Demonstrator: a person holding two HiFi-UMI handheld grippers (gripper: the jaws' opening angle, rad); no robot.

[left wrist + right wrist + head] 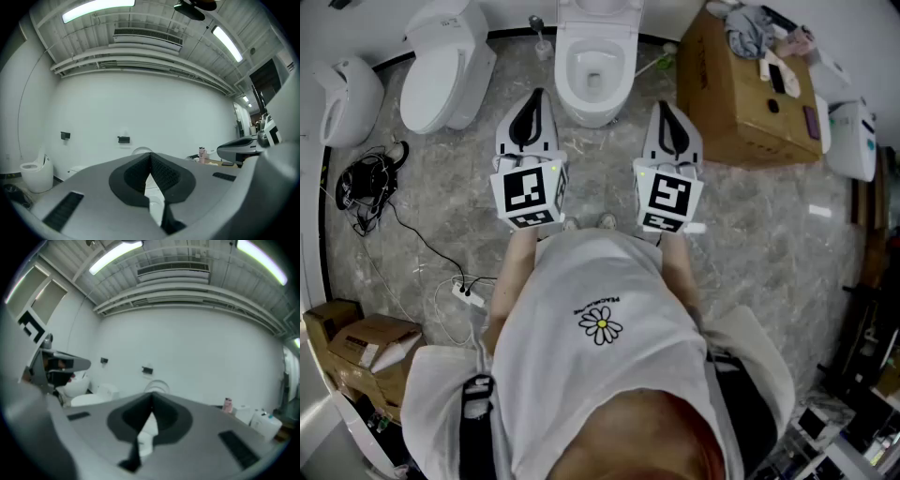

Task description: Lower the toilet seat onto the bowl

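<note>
Grey marble floor lies under both grippers. The left gripper and right gripper have their jaws together, holding nothing, pointing at the toilet bowl. A second toilet and a cardboard box flank it. The toilet seat stands upright behind the bowl.

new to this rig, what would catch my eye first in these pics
An open toilet stands straight ahead, at the top middle of the head view. The left hand-held gripper and the right hand-held gripper, both shut and empty, point at it. A closed toilet stands to its left, a cluttered box to its right.
</note>
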